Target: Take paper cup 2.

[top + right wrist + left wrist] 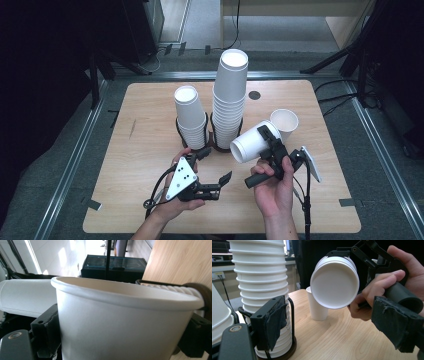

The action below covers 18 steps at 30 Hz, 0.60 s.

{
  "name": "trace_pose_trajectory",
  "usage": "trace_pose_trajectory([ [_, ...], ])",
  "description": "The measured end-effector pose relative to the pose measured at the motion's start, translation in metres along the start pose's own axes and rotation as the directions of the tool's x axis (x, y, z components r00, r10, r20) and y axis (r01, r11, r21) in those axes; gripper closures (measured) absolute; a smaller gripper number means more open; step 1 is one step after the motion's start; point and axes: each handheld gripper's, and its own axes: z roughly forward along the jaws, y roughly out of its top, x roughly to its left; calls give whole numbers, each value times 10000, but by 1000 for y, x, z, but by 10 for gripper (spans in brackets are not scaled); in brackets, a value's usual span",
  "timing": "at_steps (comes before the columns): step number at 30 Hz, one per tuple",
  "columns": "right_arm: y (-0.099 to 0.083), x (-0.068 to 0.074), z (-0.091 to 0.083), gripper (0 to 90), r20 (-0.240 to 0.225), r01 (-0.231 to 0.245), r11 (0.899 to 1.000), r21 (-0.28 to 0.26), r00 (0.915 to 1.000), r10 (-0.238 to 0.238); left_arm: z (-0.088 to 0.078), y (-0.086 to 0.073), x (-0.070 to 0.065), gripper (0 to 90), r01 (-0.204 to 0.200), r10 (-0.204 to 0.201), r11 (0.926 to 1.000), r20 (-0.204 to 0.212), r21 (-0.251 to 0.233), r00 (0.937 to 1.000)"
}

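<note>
Item — paper cup (251, 141), tilted, clamped in right gripper (269, 141); left gripper (216, 172) held apart, empty. Step judged: cup carried from tall stack (229, 100); placement beside standing cup (284, 123) required.

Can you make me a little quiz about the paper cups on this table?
1. True or false: the right gripper holds a white paper cup tipped on its side.
2. Which stack is taller: A, the left stack, or B, the right stack?
3. How does the single cup at the far side of the held cup stand on the table?

Key
1. True: the jaws are shut on the cup, which is lifted and lies sideways.
2. B.
3. Upright, open end up, apart from both stacks.
</note>
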Motion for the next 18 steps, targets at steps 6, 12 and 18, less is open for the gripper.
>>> trace_pose_trajectory([
  [6,1,4,-1,114,192,1143,9927,-395,9933,-1136,0,0,0,136,-3,3,10000,-19,-9,10000],
  [12,3,8,-5,116,228,1835,9808,-658,9830,-1824,0,-1,0,136,-19,19,10000,-21,7,10000],
  [18,1,15,-9,122,396,3296,9367,-1179,9441,-3272,0,0,0,137,-8,8,10000,-21,1,10000],
])
